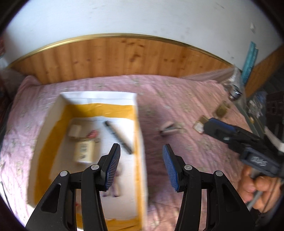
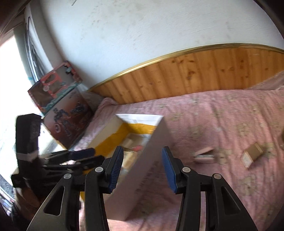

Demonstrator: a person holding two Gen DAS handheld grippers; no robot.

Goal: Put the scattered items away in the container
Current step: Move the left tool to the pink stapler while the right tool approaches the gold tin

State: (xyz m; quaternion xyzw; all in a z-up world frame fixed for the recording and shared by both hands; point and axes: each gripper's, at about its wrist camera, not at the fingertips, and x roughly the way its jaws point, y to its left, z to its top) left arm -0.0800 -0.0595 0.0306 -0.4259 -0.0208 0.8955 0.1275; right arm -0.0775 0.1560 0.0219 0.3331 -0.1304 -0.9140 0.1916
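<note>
White box (image 1: 140,128) below left jaws | both jaws empty, apart

Pretty clearly someone's bedroom at home: a bed (image 1: 186,99) with pink patterned bedspread, wooden headboard (image 1: 124,56) against a scuffed white wall (image 1: 142,16), toy boxes (image 2: 58,92) stacked alongside.

There is one white box (image 1: 140,124) on one pink bed (image 1: 186,99). One black pen (image 1: 118,136) lies inside. Two hand-held grippers (image 1: 141,165) show. Two picture boxes (image 2: 67,117) stand stacked.

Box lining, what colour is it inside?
Yellow-orange band along the box inner walls, white floor; clearest in the left wrist view.
</note>
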